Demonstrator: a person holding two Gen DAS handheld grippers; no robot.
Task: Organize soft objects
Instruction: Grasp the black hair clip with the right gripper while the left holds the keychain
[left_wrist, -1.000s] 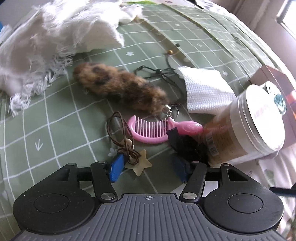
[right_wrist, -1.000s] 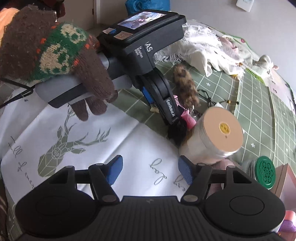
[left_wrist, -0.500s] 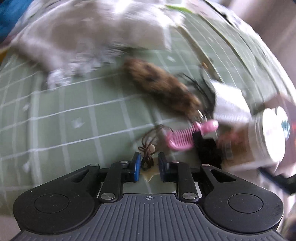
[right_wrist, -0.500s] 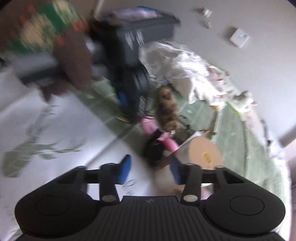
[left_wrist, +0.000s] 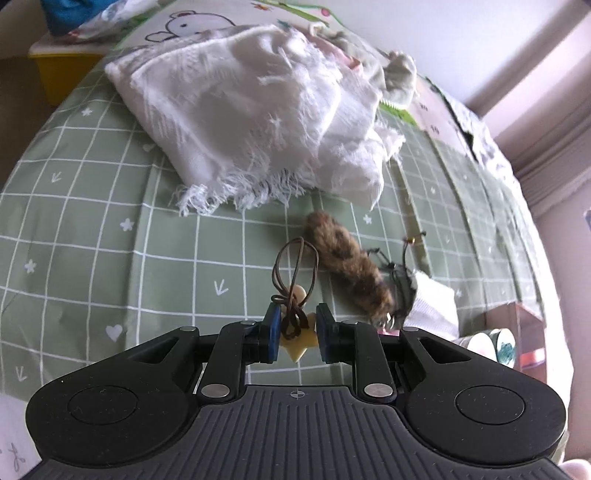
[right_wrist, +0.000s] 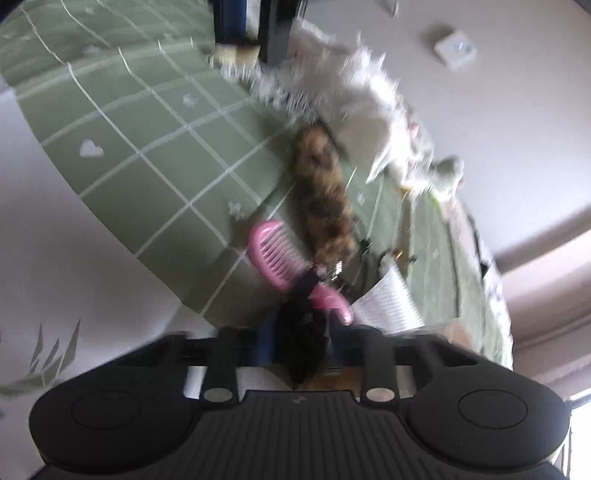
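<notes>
My left gripper (left_wrist: 294, 334) is shut on a cream star pendant (left_wrist: 299, 341) with a brown cord loop (left_wrist: 295, 266), held above the green checked cloth (left_wrist: 92, 229). A brown furry tail-like toy (left_wrist: 351, 269) lies just beyond it; it also shows in the right wrist view (right_wrist: 325, 199). A white fringed cloth (left_wrist: 251, 110) lies farther back. My right gripper (right_wrist: 295, 343) is shut on a black soft object (right_wrist: 301, 339) beside a pink comb (right_wrist: 284, 258). The right view is blurred.
A folded white tissue (left_wrist: 432, 310) and a round lidded jar (left_wrist: 495, 343) sit at the right. A yellow box (left_wrist: 62, 70) is at the far left. A white printed sheet (right_wrist: 74, 295) lies at the near left. A wall stands behind.
My left gripper closed on the star pendant and lifted it away from the comb. My right gripper moved forward and closed on the black soft object.
</notes>
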